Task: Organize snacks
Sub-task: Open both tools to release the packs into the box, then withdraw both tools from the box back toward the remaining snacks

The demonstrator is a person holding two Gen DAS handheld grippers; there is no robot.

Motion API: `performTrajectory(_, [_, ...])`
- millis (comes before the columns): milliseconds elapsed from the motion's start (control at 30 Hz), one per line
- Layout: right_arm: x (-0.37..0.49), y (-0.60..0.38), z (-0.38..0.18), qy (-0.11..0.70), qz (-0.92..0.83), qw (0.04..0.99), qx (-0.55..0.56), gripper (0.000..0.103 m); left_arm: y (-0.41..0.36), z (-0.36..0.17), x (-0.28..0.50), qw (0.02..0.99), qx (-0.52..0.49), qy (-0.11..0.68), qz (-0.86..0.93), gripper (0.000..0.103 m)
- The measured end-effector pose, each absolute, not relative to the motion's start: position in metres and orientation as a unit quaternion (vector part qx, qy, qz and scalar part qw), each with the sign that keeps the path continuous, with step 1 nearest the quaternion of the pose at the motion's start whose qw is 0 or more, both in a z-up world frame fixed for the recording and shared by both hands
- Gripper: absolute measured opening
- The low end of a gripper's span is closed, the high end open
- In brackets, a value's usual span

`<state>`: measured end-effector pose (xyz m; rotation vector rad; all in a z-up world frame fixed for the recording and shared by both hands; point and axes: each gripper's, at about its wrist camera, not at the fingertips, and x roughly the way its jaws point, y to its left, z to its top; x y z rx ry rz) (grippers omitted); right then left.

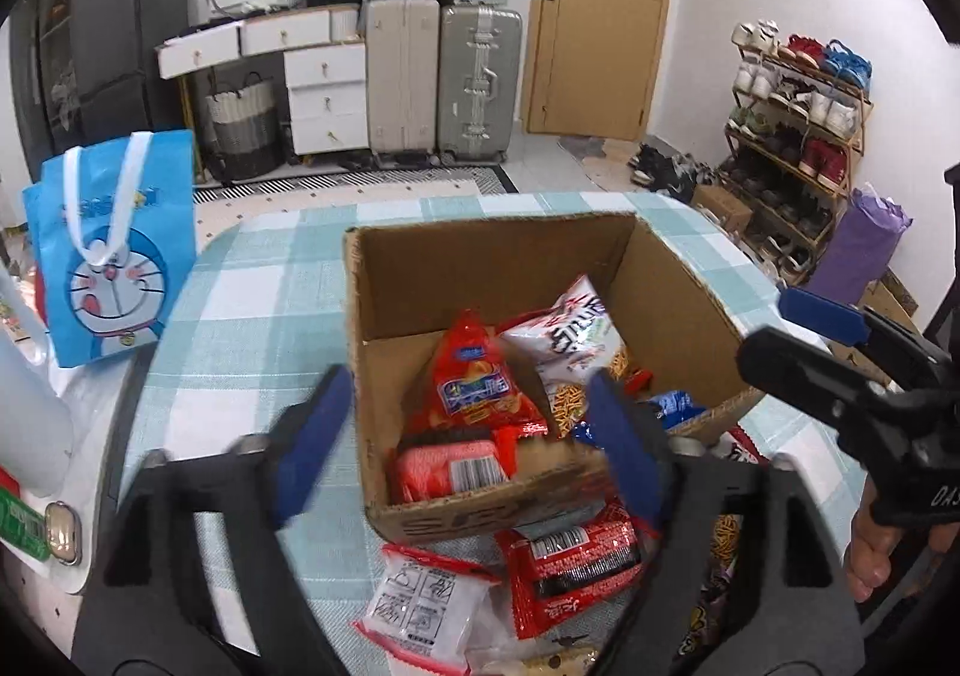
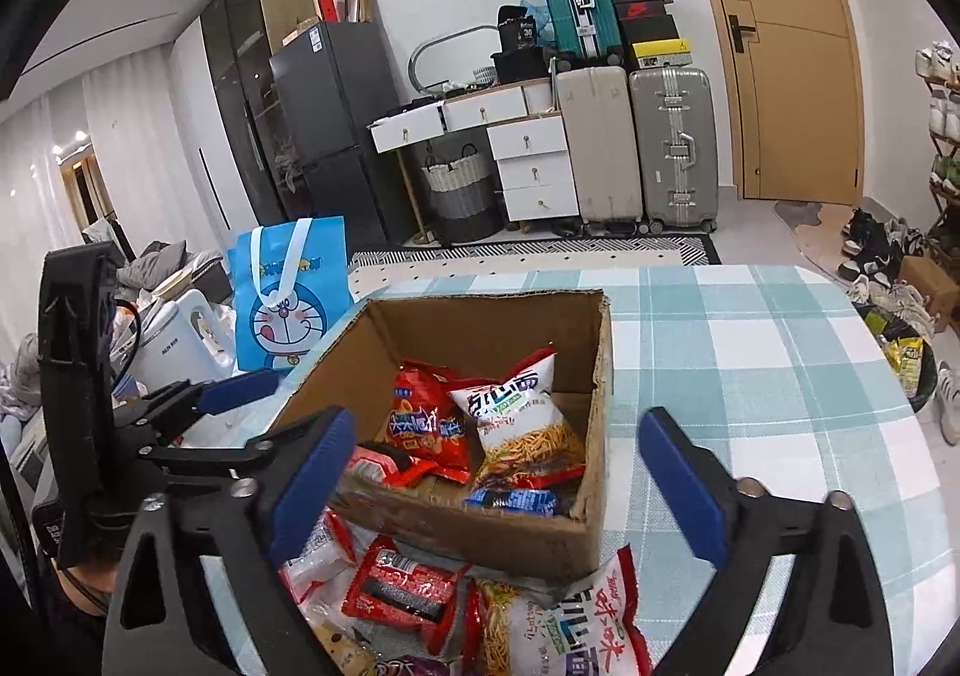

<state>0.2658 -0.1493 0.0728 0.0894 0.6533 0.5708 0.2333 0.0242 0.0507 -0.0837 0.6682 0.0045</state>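
At the bottom of the left wrist view, the left gripper (image 1: 462, 436) stands spread, its blue-padded fingers (image 1: 312, 436) straddling the near left corner of the open brown cardboard box (image 1: 480, 256) with nothing pinched between them. In the right wrist view the right gripper (image 2: 498, 478) is spread wide too, empty, over the box's near wall. Loose packets lie on the teal-and-white checked tablecloth (image 2: 750, 376) just in front of the box: a red-and-black snack packet (image 2: 402, 586) and a white noodle-stick bag (image 2: 570, 628). Inside the box, at mid-frame, lie a red chip bag (image 2: 426, 418), a second white noodle-stick bag (image 2: 522, 412) and a small blue packet (image 2: 516, 499). Further back at left stands a blue cartoon-cat gift bag (image 2: 288, 292).
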Motion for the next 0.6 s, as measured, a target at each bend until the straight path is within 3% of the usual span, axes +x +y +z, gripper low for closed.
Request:
performTrajectory(167, [0.254, -0.163, 0.076, 0.314, 0.275, 0.907, 0.049, 0.102, 0.024, 0.06, 0.212, 0.944, -0.043, 0.327, -0.001, 0.089])
performTrajectory(267, [0.243, -0.169, 0.076, 0.314, 0.274, 0.908, 0.048, 0.102, 0.026, 0.063, 0.194, 0.946, -0.038, 0.32, 0.014, 0.102])
performTrajectory(600, [0.201, -0.179, 0.067, 0.318, 0.27, 0.908, 0.022, 0.102, 0.031, 0.06, 0.129, 0.949, -0.037, 0.313, 0.017, 0.102])
